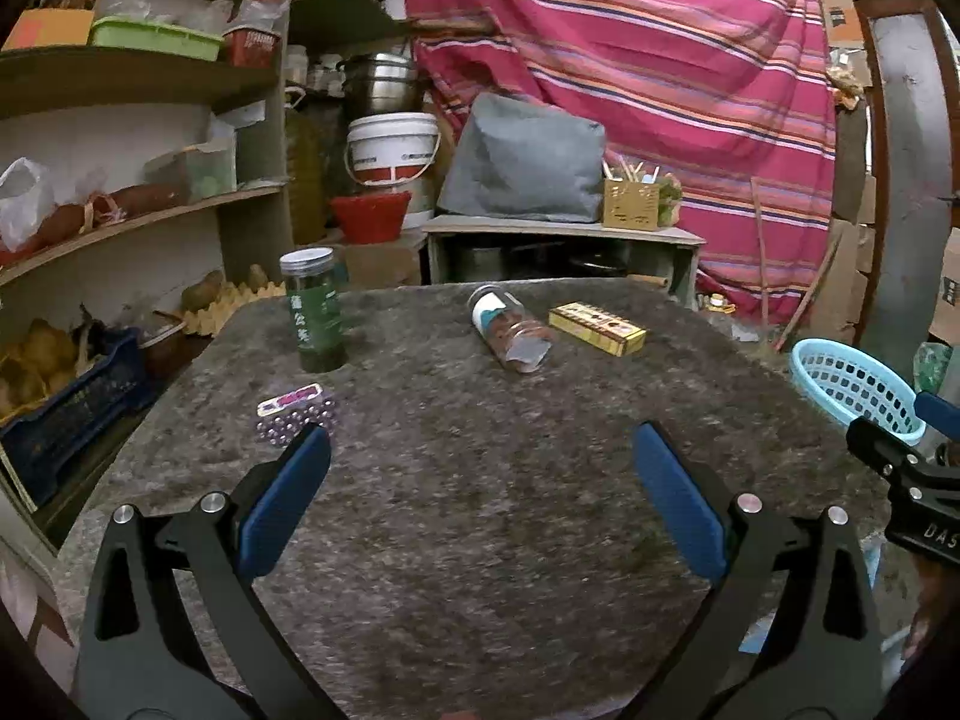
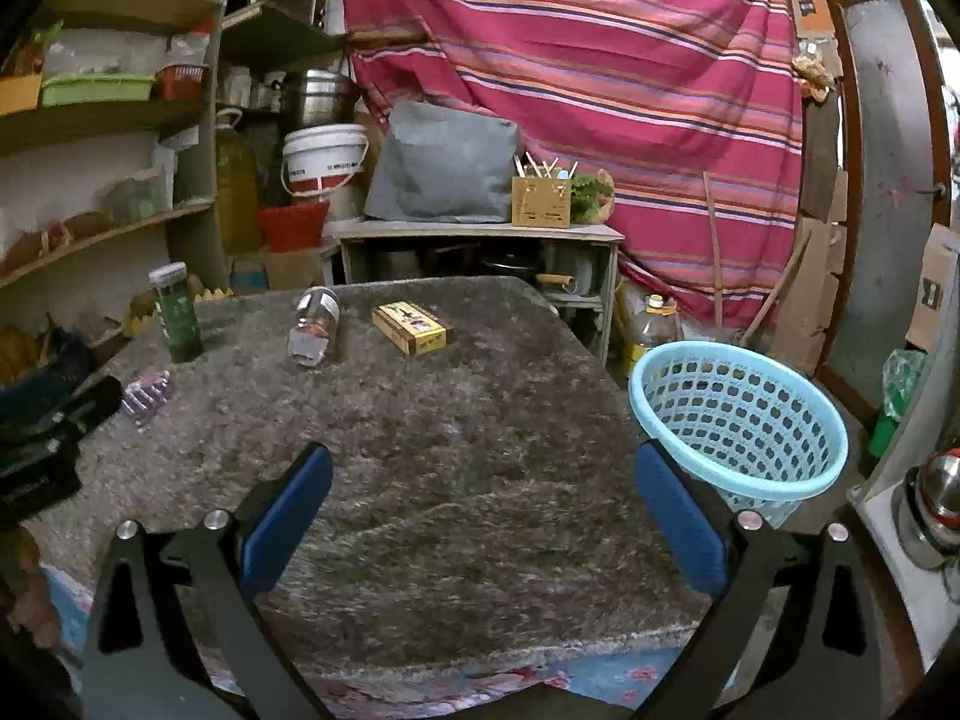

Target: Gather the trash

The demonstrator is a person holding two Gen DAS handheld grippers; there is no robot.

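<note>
Both grippers hover low over the near edge of the grey desk, the left gripper and right gripper each with jaws spread wide and empty. Trash lies scattered ahead: a purple blister pack at ten o'clock, an upright green jar at eleven, a toppled clear jar and a yellow box near twelve. Off the desk at two o'clock stands the blue basket (the likely bin). My worry: the toppled jar may roll away if a pad nudges it sideways, and the flat blister pack could slip out of a shallow pinch.
</note>
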